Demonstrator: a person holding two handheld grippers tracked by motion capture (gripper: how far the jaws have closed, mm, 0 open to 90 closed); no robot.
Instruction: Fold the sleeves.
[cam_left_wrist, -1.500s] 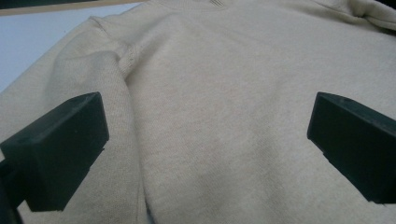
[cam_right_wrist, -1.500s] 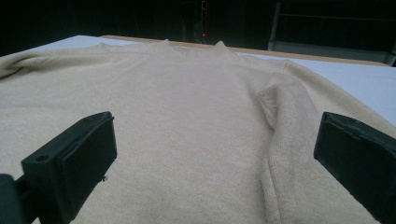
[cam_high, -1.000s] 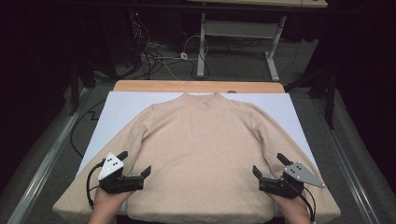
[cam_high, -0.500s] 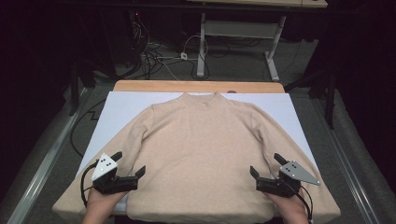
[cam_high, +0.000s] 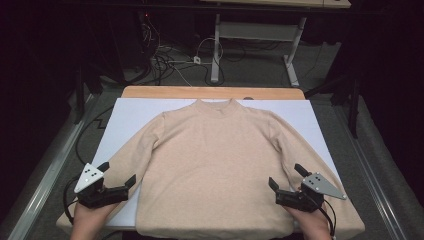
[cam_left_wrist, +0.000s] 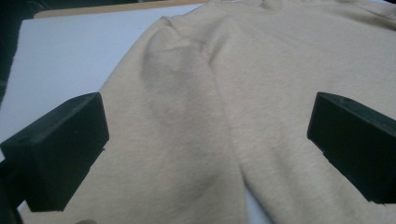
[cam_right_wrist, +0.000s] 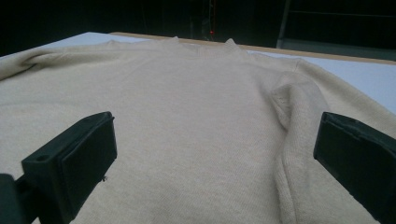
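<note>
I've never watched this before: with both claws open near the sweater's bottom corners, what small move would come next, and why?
Probably lower both and close on the fabric. The left gripper and right gripper hover with jaws wide open over the beige sweater, which lies flat, sleeves spread, on the white board. Neither holds anything yet, so gripping looks like the natural first step toward folding.

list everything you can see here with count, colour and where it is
long-sleeved knit sweater: 1, beige, flat and face up, collar at the far edge of the sheet
flat sheet: 1, white, under the sweater
wooden tabletop: 1, light brown, showing past the sheet's far edge
metal table frame: 1, white, on the floor beyond
tangled cables: several, black and white, floor beyond
left gripper: 1, black, open, over the left sleeve
right gripper: 1, black, open, by the right sleeve
</note>
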